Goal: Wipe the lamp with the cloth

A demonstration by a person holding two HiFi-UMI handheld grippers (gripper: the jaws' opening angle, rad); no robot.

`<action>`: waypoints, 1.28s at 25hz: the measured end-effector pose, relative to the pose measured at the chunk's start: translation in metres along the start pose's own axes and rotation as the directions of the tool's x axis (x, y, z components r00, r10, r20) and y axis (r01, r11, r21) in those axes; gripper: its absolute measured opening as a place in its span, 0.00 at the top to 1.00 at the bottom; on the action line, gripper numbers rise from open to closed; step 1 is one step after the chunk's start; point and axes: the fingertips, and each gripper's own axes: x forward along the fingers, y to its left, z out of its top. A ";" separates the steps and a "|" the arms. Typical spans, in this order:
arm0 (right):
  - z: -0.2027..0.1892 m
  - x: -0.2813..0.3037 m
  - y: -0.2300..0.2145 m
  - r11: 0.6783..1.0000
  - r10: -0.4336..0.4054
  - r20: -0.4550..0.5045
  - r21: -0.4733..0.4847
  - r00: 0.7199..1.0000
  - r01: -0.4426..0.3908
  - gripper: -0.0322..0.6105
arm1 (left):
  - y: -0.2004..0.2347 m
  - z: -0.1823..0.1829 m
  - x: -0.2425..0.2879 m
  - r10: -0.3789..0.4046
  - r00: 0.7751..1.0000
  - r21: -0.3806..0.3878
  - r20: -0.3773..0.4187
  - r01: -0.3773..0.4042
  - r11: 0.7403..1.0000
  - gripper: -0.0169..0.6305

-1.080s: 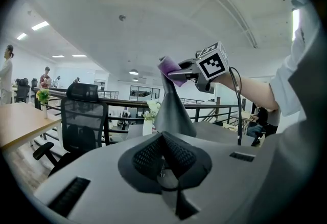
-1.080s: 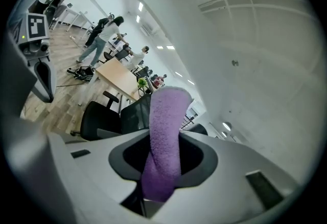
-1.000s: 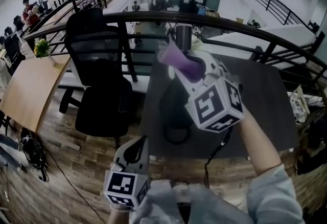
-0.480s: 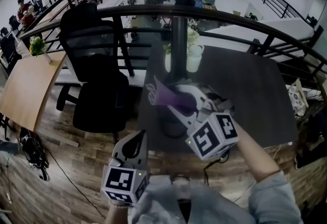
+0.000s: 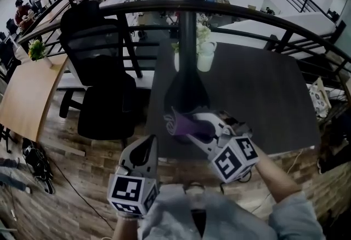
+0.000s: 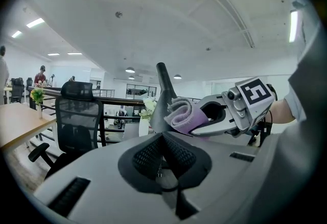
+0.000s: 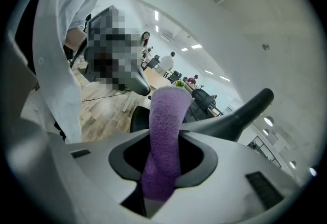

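Our right gripper [image 5: 189, 126] pinches the purple cloth [image 5: 180, 123] right by the wide foot of the black lamp [image 5: 186, 91]. The lamp's pole stands straight up on the bench [image 5: 263, 96]. Our left gripper [image 5: 148, 148] is pressed together, holds nothing, and is farther off.

Dark grey table [image 5: 263, 91], rectangular, set against the black railing. Black lamp [image 5: 186, 91] stands on its left half, wide base on the tabletop, stem rising straight up. White pots with flowers [image 5: 206, 60] just behind the lamp, near the far edge. Wood floor [image 5: 82, 162] left of the table carries a black office chair [image 5: 104, 96] and a light wooden desk [image 5: 27, 96] with a small plant [image 5: 37, 50]
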 end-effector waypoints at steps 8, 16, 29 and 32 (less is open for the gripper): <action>-0.024 -0.038 0.005 0.974 0.010 0.049 0.224 0.999 -0.020 0.76 | -0.002 -0.001 0.001 -0.007 1.000 0.004 -0.009 0.007 1.000 0.97; -0.069 -0.055 -0.070 0.745 -0.390 0.005 0.589 0.921 0.313 0.76 | -0.003 0.000 -0.001 -0.006 1.000 -0.013 -0.023 0.006 1.000 0.97; -0.042 -0.030 -0.026 0.764 -0.368 0.025 0.578 0.930 0.287 0.76 | -0.004 -0.014 0.001 -0.028 0.995 -0.039 -0.093 0.024 0.999 0.97; -0.030 -0.026 -0.015 0.762 -0.345 0.041 0.596 0.938 0.254 0.76 | -0.005 -0.014 0.001 -0.033 0.994 -0.040 -0.108 0.029 0.999 0.97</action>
